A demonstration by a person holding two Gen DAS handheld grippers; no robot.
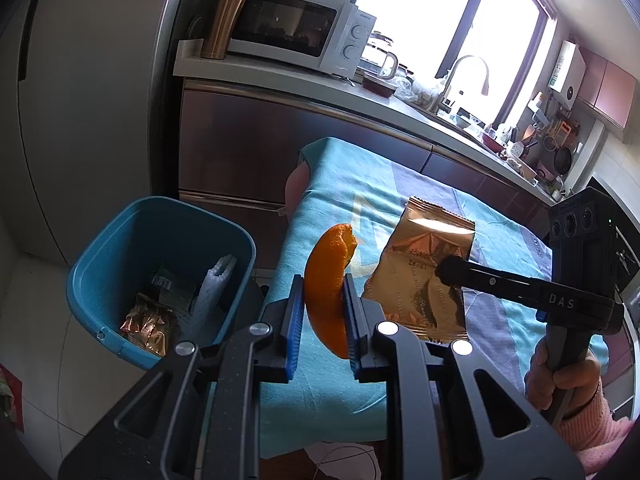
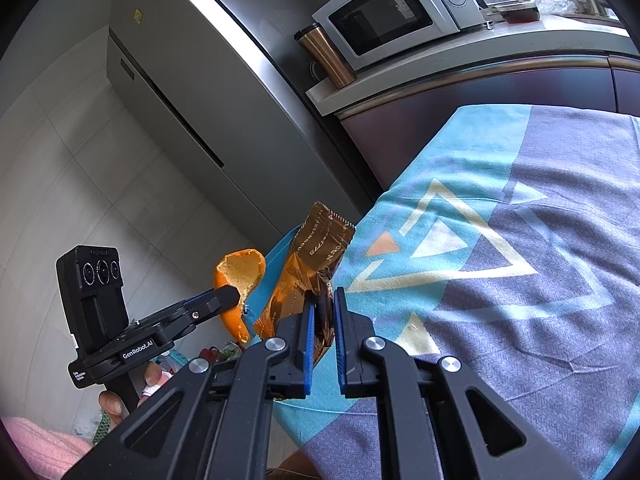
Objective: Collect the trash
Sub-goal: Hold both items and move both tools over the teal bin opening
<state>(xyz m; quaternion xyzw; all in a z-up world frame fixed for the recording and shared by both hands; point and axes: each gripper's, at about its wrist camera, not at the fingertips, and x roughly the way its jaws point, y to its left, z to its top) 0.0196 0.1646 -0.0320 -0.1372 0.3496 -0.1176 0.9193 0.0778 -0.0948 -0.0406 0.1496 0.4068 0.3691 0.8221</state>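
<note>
The left tongs [image 1: 322, 312] pinch a curved orange peel [image 1: 328, 280], with the blue bin [image 1: 100, 276] below to their left. The right tongs [image 2: 322, 320] clamp a gold foil wrapper [image 2: 316, 256] above the table [image 2: 520, 240]. Released early, the peel could miss the bin.

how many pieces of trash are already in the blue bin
3 visible in the blue bin: a crumpled gold wrapper at the near corner, a white foam piece leaning on the right, and a dark packet behind. More may be hidden underneath.
</note>
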